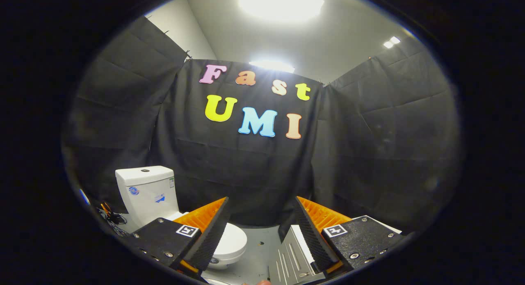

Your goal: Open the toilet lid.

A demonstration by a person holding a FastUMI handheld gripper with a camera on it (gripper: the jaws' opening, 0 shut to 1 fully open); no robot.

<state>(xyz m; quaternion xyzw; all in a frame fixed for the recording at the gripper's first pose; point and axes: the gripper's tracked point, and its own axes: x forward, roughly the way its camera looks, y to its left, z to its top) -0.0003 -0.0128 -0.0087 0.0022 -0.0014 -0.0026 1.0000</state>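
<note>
A glossy white toilet (164, 207) with a boxy tank and rounded closed lid (233, 240) sits beyond the tongs (261, 227), which gape wide apart, holding nothing.

Black cloth walls (254, 170) – grey floor (258, 256), white ceiling (336, 43) with bright lights (281, 4).

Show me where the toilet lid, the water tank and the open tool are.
toilet lid (234, 240), gripper view, its closed top beside the tool's finger.
water tank (147, 190), gripper view, its front face.
tool (261, 211), gripper view, open gap between its fingertips.
</note>
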